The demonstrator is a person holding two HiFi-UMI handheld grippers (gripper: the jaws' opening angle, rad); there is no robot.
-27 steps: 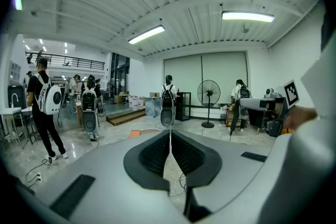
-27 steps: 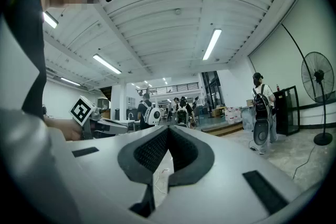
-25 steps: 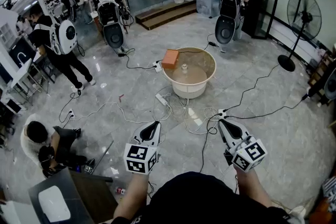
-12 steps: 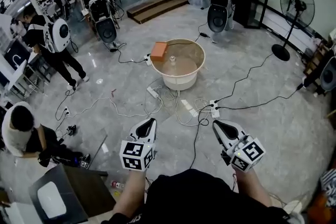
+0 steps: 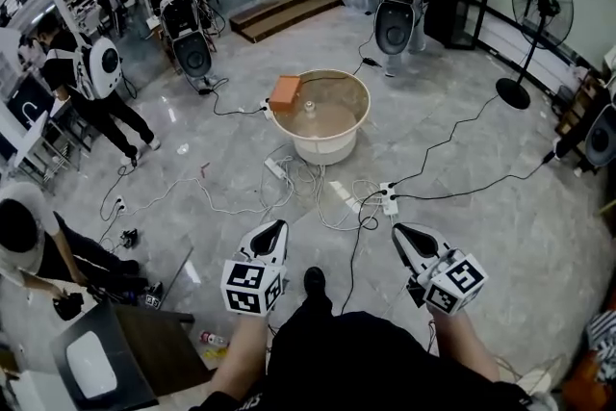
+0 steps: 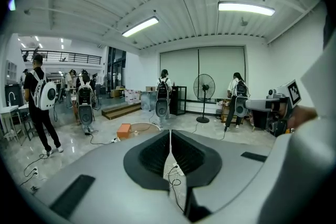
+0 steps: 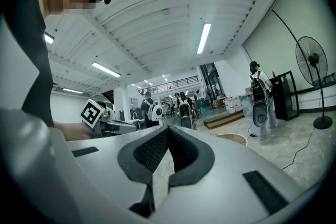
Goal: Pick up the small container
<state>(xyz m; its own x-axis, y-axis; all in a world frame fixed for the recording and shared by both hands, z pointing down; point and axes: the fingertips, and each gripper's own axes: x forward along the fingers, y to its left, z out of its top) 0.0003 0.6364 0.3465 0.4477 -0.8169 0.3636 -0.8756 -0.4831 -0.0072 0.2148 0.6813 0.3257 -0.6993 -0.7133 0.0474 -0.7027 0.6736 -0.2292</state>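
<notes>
The small container [image 5: 310, 107] is a pale little bottle standing upright inside a round beige tub [image 5: 354, 116] on the floor, far ahead of me. An orange box [image 5: 285, 92] rests on the tub's left rim. My left gripper [image 5: 279, 226] and right gripper [image 5: 397, 229] are held side by side in the air, well short of the tub, both shut and empty. In the left gripper view the shut left gripper [image 6: 170, 131] points toward the tub [image 6: 145, 125], the orange box [image 6: 124, 130] and the container [image 6: 135, 132]. Past the shut right gripper [image 7: 168, 127] the tub [image 7: 233, 138] shows.
White power strips [image 5: 272, 170] and black cables [image 5: 452, 147] lie across the grey floor between me and the tub. People with backpacks [image 5: 395, 10] stand around. A fan [image 5: 537, 10] stands at the right, a desk [image 5: 115, 356] at lower left.
The tub has shifted left and up in the head view. A dark shoe now shows between the grippers. The crouching person at left has moved to the frame edge. Both grippers stay shut.
</notes>
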